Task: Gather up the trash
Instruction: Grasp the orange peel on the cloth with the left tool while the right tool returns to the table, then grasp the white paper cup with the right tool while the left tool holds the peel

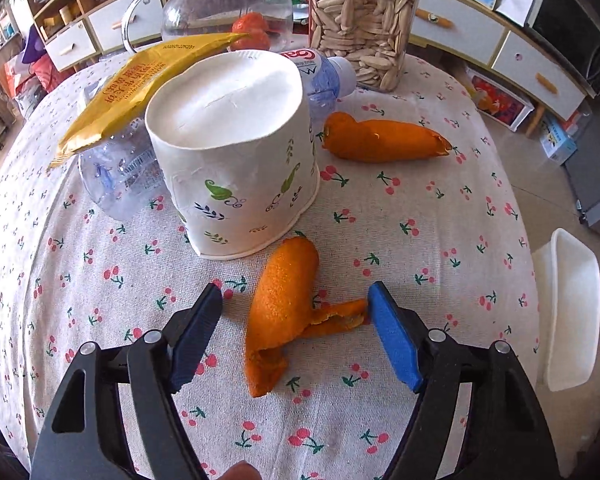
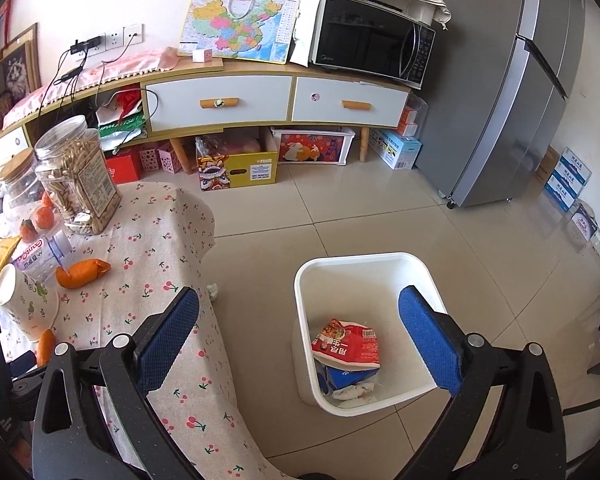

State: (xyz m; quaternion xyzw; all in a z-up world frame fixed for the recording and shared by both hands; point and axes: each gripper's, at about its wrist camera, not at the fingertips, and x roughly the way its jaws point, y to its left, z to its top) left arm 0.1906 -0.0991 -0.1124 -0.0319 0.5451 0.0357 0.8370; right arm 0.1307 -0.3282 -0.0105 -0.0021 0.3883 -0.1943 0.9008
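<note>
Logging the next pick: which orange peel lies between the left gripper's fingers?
The near peel, just in front of the upturned cup; the other peel lies farther back, beside the bottle.

Table, cherry-print cloth (image 1: 420,240), fills frame centre. On it: upturned paper cup (image 1: 236,152) centre; orange peel (image 1: 284,312) lower centre; second peel (image 1: 384,140) upper right; crushed bottle (image 1: 120,176) left; seed jar (image 1: 364,20) top.

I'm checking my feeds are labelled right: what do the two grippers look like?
Both look alike. The left gripper and the right gripper each have two black, speckled plastic arms with triangular cut-outs and silver pivot pins. Each arm ends in a blue pad with a fine grid texture. No cables, markings or sleeves are visible.
</note>
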